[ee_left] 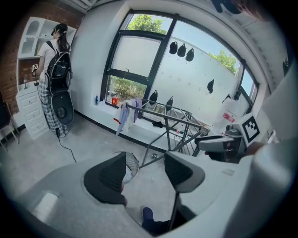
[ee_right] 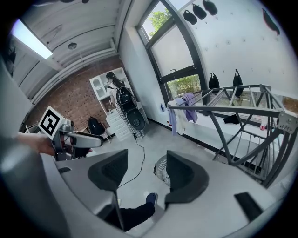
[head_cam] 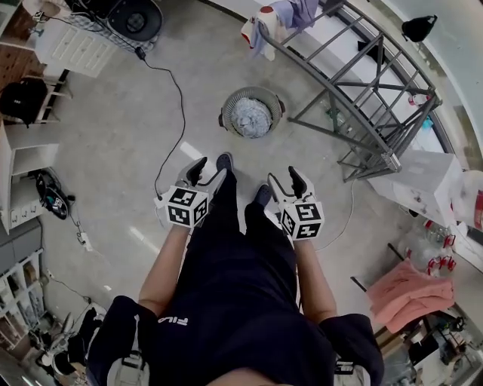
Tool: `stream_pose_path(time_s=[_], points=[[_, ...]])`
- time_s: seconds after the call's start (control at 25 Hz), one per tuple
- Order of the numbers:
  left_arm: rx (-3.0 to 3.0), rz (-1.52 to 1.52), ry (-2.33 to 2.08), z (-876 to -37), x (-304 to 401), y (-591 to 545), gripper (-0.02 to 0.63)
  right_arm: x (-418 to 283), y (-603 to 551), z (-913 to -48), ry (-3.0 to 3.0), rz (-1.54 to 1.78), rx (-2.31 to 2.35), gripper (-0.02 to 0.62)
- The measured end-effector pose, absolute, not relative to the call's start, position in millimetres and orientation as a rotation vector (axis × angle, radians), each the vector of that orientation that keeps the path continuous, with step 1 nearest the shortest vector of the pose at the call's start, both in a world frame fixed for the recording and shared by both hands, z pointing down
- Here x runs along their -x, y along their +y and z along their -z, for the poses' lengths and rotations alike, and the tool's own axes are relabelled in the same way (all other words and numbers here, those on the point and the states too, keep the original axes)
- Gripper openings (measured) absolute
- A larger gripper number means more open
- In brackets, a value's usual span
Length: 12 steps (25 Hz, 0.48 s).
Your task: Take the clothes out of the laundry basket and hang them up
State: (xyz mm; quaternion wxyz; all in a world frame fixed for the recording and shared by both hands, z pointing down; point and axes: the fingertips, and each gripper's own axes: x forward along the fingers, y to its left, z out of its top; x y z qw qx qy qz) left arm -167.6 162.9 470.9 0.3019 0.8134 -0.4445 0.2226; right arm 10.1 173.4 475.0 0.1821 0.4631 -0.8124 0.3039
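Observation:
A round wire laundry basket (head_cam: pixel 251 113) with pale clothes (head_cam: pixel 250 117) in it stands on the grey floor ahead of my feet. The grey metal drying rack (head_cam: pixel 362 83) stands to its right, with a lilac and a white garment (head_cam: pixel 283 19) hung at its far end. My left gripper (head_cam: pixel 200 170) and right gripper (head_cam: pixel 290 181) are side by side at waist height, short of the basket, both open and empty. In the left gripper view (ee_left: pixel 145 162) the basket (ee_left: pixel 132 163) peeks out beside the left jaw. In the right gripper view (ee_right: pixel 146 167) the basket (ee_right: pixel 161 169) shows between the jaws.
A black fan (head_cam: pixel 136 19) and its cable (head_cam: pixel 177 98) lie on the floor at the far left by a white cabinet (head_cam: pixel 72 49). A person with a black backpack (ee_left: pixel 56 65) stands there. A pink cloth (head_cam: pixel 407 290) lies at the right, near a white box (head_cam: pixel 426 185).

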Motion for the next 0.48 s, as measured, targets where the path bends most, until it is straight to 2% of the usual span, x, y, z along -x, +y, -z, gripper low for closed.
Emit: stream_pose_path(time_s=[0.48], points=[[-2.403,-0.848,-0.793,-578.2,192.3,29.5,0.250,31.0,103.9,-539.5,-2.185,-0.962,-1.510,0.258]])
